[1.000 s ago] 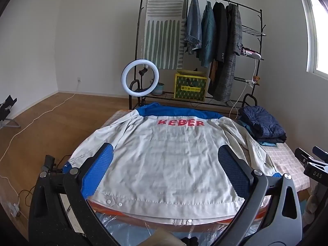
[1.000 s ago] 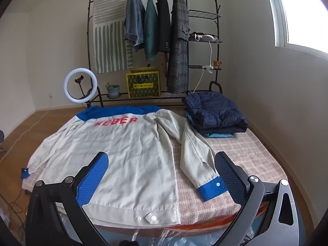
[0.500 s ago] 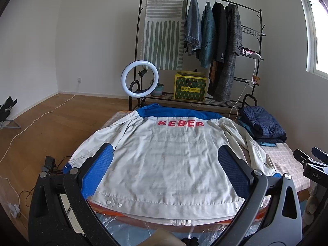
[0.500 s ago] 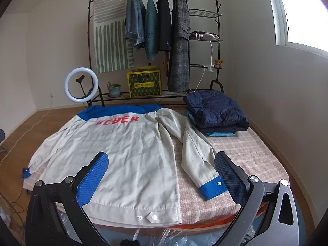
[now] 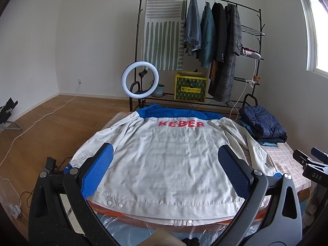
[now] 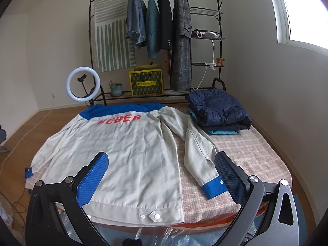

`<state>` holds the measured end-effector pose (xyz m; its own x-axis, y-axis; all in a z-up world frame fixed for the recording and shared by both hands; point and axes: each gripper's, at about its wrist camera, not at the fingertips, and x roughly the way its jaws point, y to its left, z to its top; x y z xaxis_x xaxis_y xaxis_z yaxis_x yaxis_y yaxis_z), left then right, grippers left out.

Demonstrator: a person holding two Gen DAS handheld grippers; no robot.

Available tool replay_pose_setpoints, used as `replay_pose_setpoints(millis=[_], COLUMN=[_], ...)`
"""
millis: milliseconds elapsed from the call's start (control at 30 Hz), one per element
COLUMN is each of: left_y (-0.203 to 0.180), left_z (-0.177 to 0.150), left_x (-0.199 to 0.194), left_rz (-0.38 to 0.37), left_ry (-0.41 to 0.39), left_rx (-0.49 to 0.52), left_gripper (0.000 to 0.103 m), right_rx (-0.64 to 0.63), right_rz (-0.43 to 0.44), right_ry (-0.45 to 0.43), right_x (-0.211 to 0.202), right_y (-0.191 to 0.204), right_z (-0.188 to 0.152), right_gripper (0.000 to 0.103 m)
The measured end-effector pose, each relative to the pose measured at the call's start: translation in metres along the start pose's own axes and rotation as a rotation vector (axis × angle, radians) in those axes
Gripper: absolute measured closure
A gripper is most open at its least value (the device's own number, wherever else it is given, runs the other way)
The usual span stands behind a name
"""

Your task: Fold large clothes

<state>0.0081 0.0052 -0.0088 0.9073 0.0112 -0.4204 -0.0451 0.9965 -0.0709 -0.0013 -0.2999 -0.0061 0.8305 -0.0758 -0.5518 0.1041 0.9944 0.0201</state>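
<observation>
Both pairs of jaws are spread wide and nothing is gripped. The left gripper (image 5: pixel 165 172) and right gripper (image 6: pixel 161 174) are held above the near hem of the white jacket (image 5: pixel 164 157), which is laid back-up on the bed (image 6: pixel 252 153). A folded navy jacket (image 6: pixel 219 110) is stacked near the bed's far right corner, possibly on other garments
</observation>
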Motion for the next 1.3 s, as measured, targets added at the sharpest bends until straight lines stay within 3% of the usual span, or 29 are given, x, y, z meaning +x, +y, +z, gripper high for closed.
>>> replay_pose_setpoints(millis=[1300], left_y=[-0.0046], left_z=[0.0029], left_x=[-0.0020], left_rz=[-0.001], left_ry=[0.000], left_rx=[0.003], left_gripper=[0.000], right_rx=[0.008], right_rz=[0.008], right_ry=[0.003], right_x=[0.0003], right_y=[-0.0009], right_z=[-0.0001], right_gripper=[0.000])
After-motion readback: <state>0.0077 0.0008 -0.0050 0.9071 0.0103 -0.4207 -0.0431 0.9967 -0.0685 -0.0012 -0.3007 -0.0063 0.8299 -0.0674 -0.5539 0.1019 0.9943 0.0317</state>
